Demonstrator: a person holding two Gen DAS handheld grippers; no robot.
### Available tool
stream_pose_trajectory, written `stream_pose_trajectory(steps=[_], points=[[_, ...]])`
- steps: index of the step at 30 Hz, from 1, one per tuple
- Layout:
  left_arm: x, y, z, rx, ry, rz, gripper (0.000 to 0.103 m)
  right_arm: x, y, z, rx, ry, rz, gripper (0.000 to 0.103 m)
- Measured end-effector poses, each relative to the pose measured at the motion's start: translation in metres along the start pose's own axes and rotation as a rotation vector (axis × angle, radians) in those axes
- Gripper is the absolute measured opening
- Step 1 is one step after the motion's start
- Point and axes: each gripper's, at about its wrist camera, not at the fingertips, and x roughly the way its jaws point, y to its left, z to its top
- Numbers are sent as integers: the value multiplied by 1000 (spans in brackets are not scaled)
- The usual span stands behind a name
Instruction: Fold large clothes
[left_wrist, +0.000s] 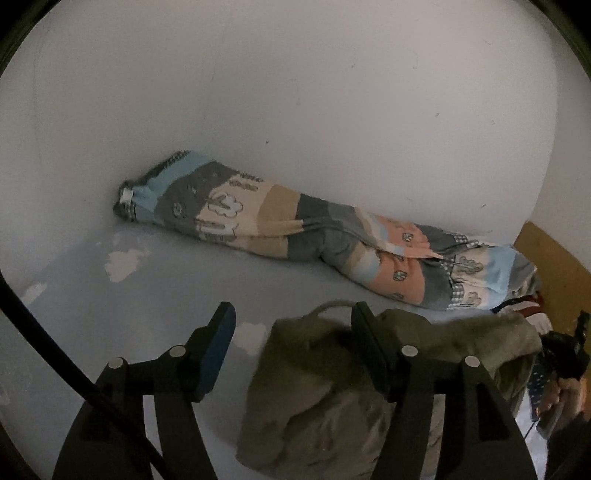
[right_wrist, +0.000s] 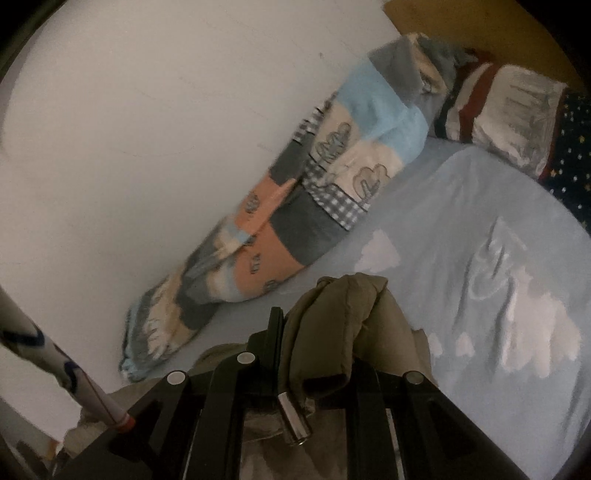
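Note:
An olive-green padded garment (left_wrist: 332, 398) lies bunched on the light blue bed sheet (left_wrist: 147, 295), low in the left wrist view. My left gripper (left_wrist: 293, 328) stands open just above it; the right finger (left_wrist: 369, 343) overlaps the cloth and the blue-padded left finger (left_wrist: 218, 347) is over bare sheet. In the right wrist view my right gripper (right_wrist: 317, 336) is shut on a thick fold of the same garment (right_wrist: 343, 314), which humps up between the jaws. A metal cord tip (right_wrist: 295, 421) hangs below. The right finger is hidden by cloth.
A rolled patchwork quilt (left_wrist: 295, 225) runs along the white wall (left_wrist: 295, 92). Pillows (right_wrist: 509, 103) and a wooden headboard (left_wrist: 554, 277) are at the bed's end. The cloud-printed sheet (right_wrist: 498, 277) spreads to the right. A white patterned sleeve (right_wrist: 55, 354) crosses the lower left.

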Motion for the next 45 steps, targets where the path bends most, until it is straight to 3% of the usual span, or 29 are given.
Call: stream_pose_trajectory(steps=[3,6,12,16,17,20,23,29,31,35,39,43,45], points=[[5,-8,-3,36,-36,31,64,28,-9,3,18,8,-44,12],[14,-24,-13,75,-41,15,64,47,-19,5,39,15,-81,13],[85,-100,-51,232,135,-126,65,56,-23,9,43,59,-24,26],[141,-135,-86,314,224,-100,64,21,-20,14,41,2,70,63],[153,-138,-91,325,243,-91,64,10,-18,16,32,-20,90,64],[181,-139,-98,323,272,-66,64,-16,-6,15,-56,-28,113,64],[194,-138,-98,307,277,-54,65,-15,15,-9,-211,33,106,64],[218,-135,-107,308,335,-7,70,51,41,-80,-432,197,19,64],[229,-132,-110,300,359,-1,73,80,42,-96,-499,239,-82,64],[243,-127,-114,287,363,3,77,122,29,-110,-501,302,-167,64],[259,-129,-120,291,353,23,79,144,18,-105,-458,345,-182,64],[266,-134,-120,317,393,63,79,145,26,-103,-475,361,-238,64],[252,-130,-114,290,421,60,79,121,30,-101,-453,345,-239,64]])
